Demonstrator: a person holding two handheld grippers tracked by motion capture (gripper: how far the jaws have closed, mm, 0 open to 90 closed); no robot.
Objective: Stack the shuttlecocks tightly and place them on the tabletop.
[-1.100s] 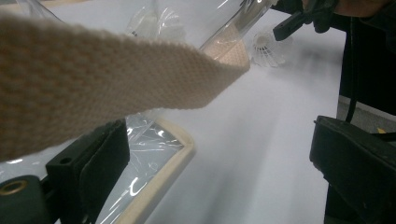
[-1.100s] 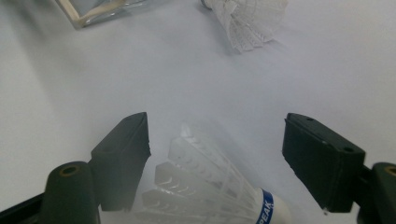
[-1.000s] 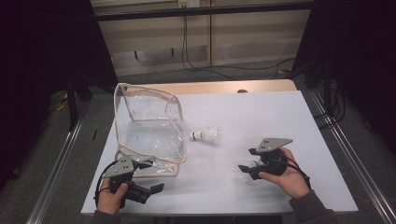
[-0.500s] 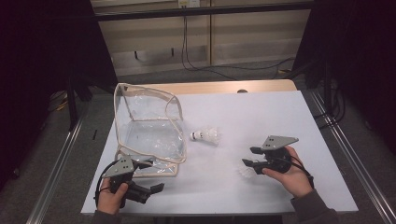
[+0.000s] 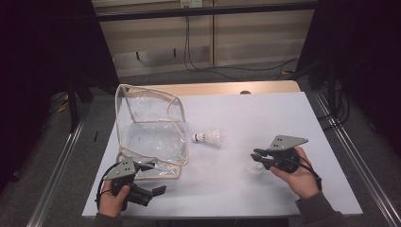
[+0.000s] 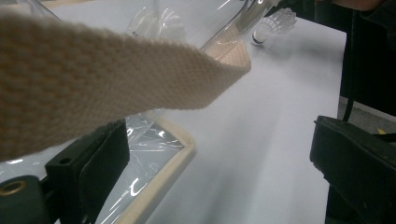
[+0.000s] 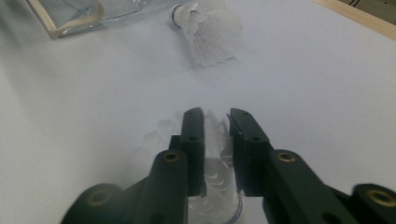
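A clear plastic bag (image 5: 149, 127) with beige trim stands open on the white table (image 5: 265, 113). One white shuttlecock (image 5: 208, 137) lies right of the bag, also seen ahead in the right gripper view (image 7: 210, 35). My right gripper (image 5: 256, 159) has just been closing its jaws and is shut on a second shuttlecock (image 7: 217, 154), low over the table. My left gripper (image 5: 153, 178) stands open at the bag's near corner. In the left gripper view its jaws (image 6: 219, 177) are wide apart, and the bag's beige strap (image 6: 93, 79) hangs across the left one.
The table's near edge (image 5: 198, 216) runs just below both hands. Metal rails (image 5: 61, 161) flank the table on the floor. Bare white surface lies between the two grippers and to the far right.
The right gripper's jaws have narrowed onto the shuttlecock that lay between them. The left hand and the bag have stayed where they were.
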